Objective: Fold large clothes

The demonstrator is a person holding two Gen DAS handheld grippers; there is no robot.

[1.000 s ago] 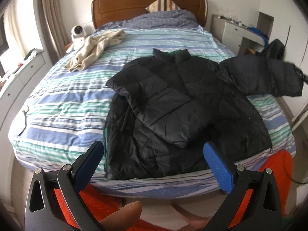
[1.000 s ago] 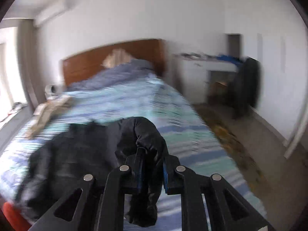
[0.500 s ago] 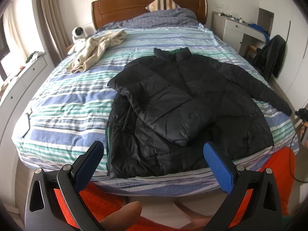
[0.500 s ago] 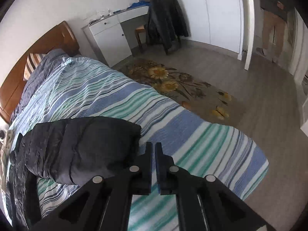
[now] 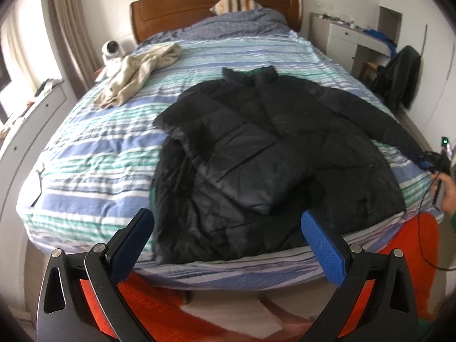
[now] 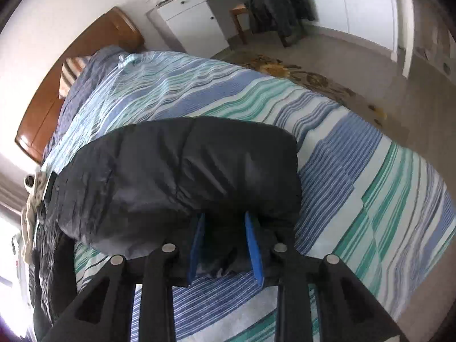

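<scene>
A black puffer jacket point(image 5: 256, 154) lies face up on the striped bed point(image 5: 94, 154), collar toward the headboard. One sleeve is folded across its chest; the other sleeve point(image 6: 185, 176) stretches out to the bed's right edge. My right gripper point(image 6: 225, 245) is at that sleeve's cuff. Its jaws are opening, with the cuff between the blue pads point(image 6: 253, 242). In the left wrist view the right gripper point(image 5: 430, 161) shows small at the sleeve's tip. My left gripper point(image 5: 228, 236) hangs open and empty off the foot of the bed.
A beige garment point(image 5: 136, 77) lies crumpled at the bed's far left, by a white round device point(image 5: 112, 50). A white desk point(image 5: 342, 37) and a chair draped in dark clothes point(image 5: 399, 77) stand to the right. An orange rug point(image 5: 159, 307) lies below, and a floral rug point(image 6: 299, 74) beside the bed.
The sleeve, held up in the air a second ago, now lies stretched on the bed. My right gripper came down, rolled, and parted its jaws around the cuff. The left gripper stayed put.
</scene>
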